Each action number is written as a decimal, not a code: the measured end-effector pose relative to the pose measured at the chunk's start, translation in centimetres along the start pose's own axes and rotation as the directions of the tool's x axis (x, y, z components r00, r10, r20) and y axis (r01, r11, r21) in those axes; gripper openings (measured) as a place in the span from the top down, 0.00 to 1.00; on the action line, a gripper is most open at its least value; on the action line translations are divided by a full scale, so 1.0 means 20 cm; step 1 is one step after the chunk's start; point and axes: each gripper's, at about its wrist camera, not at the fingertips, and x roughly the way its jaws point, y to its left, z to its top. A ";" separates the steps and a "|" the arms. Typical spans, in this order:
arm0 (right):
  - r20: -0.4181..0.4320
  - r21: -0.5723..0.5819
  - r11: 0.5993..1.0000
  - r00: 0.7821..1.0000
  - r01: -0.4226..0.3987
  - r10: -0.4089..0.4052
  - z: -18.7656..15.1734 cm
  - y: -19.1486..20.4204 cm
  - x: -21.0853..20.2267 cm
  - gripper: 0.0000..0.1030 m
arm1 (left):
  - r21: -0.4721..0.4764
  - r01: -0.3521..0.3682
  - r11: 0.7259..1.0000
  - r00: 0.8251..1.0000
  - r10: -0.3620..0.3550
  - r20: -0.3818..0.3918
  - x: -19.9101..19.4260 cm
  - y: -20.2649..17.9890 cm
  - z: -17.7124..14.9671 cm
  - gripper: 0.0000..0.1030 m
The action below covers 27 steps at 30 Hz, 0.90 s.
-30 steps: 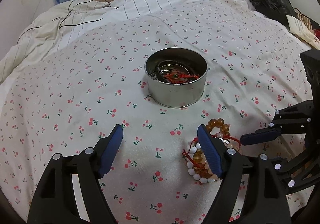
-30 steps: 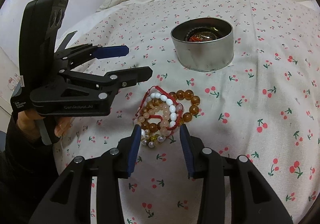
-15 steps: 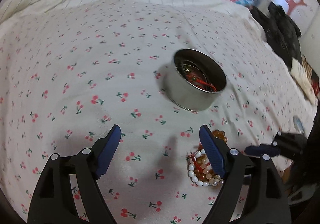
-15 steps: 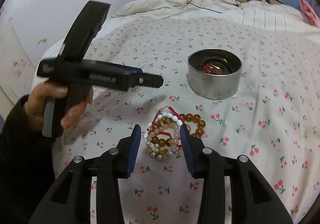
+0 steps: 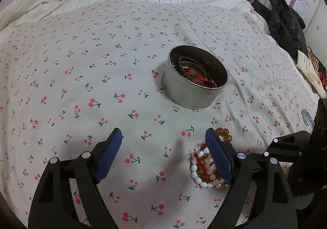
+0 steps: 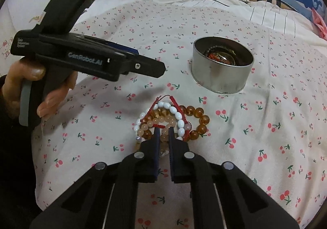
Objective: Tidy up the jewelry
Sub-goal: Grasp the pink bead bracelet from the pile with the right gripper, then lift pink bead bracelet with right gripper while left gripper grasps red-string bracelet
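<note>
Left wrist view: left hand-held gripper [image 5: 163,143] hangs wide open over the cherry-print bed sheet [image 5: 81,85], jaws just been opening, nothing between them. Bracelet pile [image 5: 204,169] lies on the sheet at near right, partly behind the right finger. Round metal tin [image 5: 194,85] sits farther back, jewelry inside.

Right wrist view: right hand-held gripper [image 6: 164,133] has just clenched on the bracelet pile [image 6: 169,118], pinching pale beads. Tin [image 6: 222,71] far right. Left hand [image 6: 30,90] holds its gripper at left.
</note>
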 end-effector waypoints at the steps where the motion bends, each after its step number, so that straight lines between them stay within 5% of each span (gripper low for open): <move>1: -0.007 0.005 1.000 1.000 0.004 -0.004 0.00 -0.01 0.01 0.91 | -0.003 -0.001 1.000 1.000 0.001 0.000 0.00 0.00 0.00 0.22; 10: -0.015 0.006 1.000 1.000 0.021 -0.021 0.00 -0.01 0.01 0.91 | 0.005 -0.002 1.000 1.000 0.002 -0.006 0.01 0.00 0.00 0.22; 17: 0.094 0.076 0.993 0.992 -0.091 0.084 0.03 -0.09 -0.16 0.92 | 0.000 0.014 1.000 1.000 -0.014 -0.003 0.00 0.02 0.00 0.22; 22: 0.171 0.168 0.982 0.984 -0.084 0.055 0.05 -0.24 -0.31 0.92 | 0.123 0.054 0.991 0.998 -0.051 -0.024 0.02 -0.10 -0.03 0.22; 27: 0.146 0.246 0.969 0.989 -0.034 -0.002 0.03 -0.34 -0.30 0.92 | 0.273 0.043 0.961 0.999 -0.037 -0.028 0.05 -0.25 -0.09 0.22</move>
